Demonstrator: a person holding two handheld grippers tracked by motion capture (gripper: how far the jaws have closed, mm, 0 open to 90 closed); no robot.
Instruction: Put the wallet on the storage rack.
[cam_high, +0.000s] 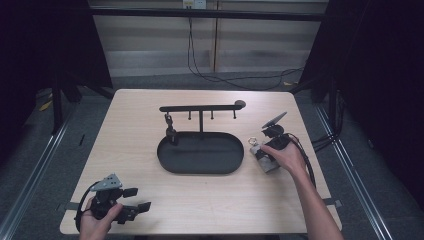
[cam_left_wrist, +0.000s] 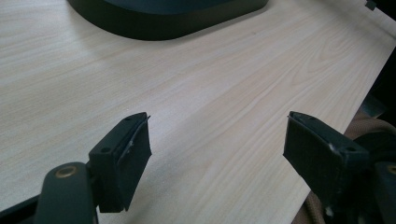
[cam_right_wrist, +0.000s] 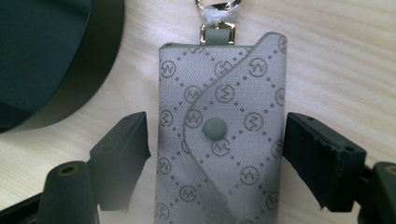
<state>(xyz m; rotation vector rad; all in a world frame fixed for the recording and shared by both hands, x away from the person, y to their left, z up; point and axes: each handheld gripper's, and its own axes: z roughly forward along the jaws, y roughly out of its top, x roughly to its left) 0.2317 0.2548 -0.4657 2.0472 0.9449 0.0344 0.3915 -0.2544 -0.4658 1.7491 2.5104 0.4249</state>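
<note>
The grey key pouch (cam_right_wrist: 222, 135) lies flat on the wooden table (cam_high: 150, 125), just to the right of the black oval tray (cam_high: 200, 152). It has a printed pattern, a flap closed with a round snap button (cam_right_wrist: 215, 128), and a metal clasp (cam_right_wrist: 217, 9) at its far end. The right gripper (cam_right_wrist: 215, 140) is placed around the pouch: one jaw stands at each side, both apart from the fabric, so nothing is grasped yet. I judge that the step in hand is the approach for a pick. The next move asks to close the jaws evenly on the two long edges, perhaps to bring the clasp to the hook rack (cam_high: 200, 107) that rises from the tray.

The right hand (cam_high: 285, 157) reaches forward with the forearm stretched over the table. The left gripper (cam_high: 132, 199) rests near the front left corner, its jaws spread wide over bare wood, holding nothing.
</note>
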